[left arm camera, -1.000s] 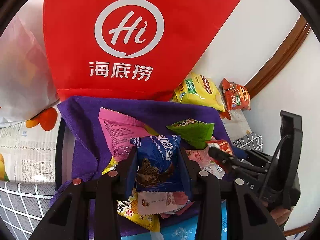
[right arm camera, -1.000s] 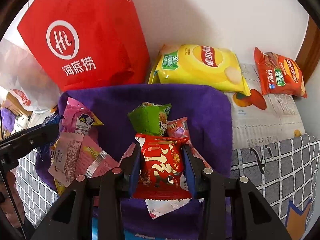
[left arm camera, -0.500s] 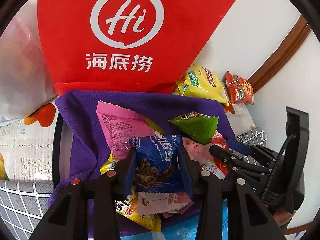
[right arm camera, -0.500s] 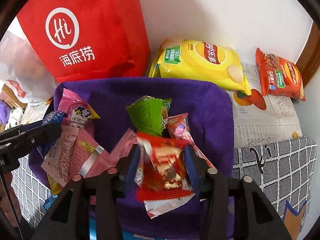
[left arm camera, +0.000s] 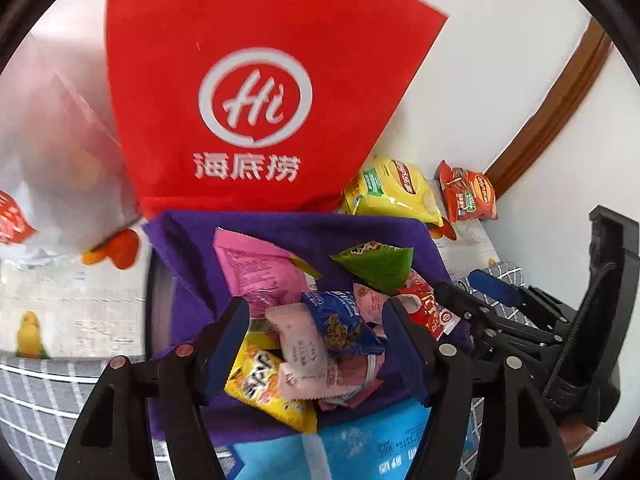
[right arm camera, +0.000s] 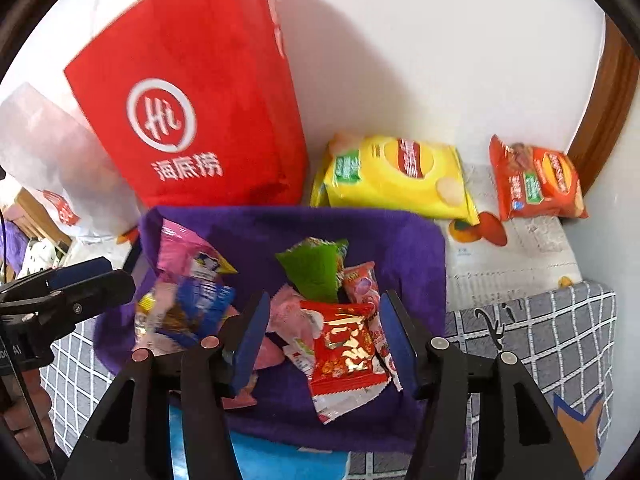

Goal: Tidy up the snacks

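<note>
Left gripper [left arm camera: 316,332] jaws have just been opening, now parted above the blue cookie packet [left arm camera: 340,322], which lies loose at frame centre among the wrappers on the purple cloth [left arm camera: 280,228]. Right gripper [right arm camera: 324,336] jaws have also just been opening and hold nothing, the red snack packet [right arm camera: 346,350] lying free between them, lower centre. Red bag [right arm camera: 192,120] stands upper left, yellow chip bag [right arm camera: 396,176] right of it.
</note>
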`<state>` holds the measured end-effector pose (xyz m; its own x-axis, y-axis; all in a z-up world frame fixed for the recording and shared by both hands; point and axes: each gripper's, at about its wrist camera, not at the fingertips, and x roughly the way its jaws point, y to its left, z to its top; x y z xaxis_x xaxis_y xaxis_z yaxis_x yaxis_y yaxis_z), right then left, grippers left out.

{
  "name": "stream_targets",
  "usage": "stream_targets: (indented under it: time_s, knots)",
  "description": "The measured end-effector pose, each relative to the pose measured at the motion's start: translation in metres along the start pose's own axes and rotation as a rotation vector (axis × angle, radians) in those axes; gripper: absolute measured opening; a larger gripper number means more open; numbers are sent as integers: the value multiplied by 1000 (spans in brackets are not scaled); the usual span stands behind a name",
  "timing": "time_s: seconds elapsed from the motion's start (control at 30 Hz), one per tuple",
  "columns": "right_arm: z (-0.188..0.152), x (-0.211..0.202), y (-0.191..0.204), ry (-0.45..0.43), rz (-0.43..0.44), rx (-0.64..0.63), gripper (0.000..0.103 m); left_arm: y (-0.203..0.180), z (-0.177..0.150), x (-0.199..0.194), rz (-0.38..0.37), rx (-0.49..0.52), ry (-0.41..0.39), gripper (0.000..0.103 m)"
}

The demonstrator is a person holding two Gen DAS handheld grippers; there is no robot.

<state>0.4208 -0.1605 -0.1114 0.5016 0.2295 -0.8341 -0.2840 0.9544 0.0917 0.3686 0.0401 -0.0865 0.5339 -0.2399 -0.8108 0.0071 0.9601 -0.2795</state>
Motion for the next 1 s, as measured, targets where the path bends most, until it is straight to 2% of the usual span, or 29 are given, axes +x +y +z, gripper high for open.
stream_targets:
  time_s: [0.23, 0.47, 0.6, 0.67, 0.73, 0.83, 1.0]
  knots:
    - [-11, -33, 15, -3, -22, -17, 57, -10, -8, -48, 27, 42, -78, 72]
    - [-46, -81, 18, -24, -79, -2, 57, -17, -40, -73, 39, 65, -66, 73]
    - [-70, -110, 19, -33, -83, 20, 57, -27, -65, -100, 35, 79, -99, 82]
    - [-85, -125, 21, -37, -95, 33, 63, -33, -80, -115, 29, 89, -119, 86]
    - [-100, -141, 25, -54, -103, 39, 80, -41, -96, -128, 22, 106, -137, 90]
    - [-121, -164, 30, -89, -125, 36, 87, -52, -118, -141, 41, 138, -148, 94]
    - [-149, -190, 32, -111, -137, 37, 92, -60, -146, -159, 64, 164, -148, 94]
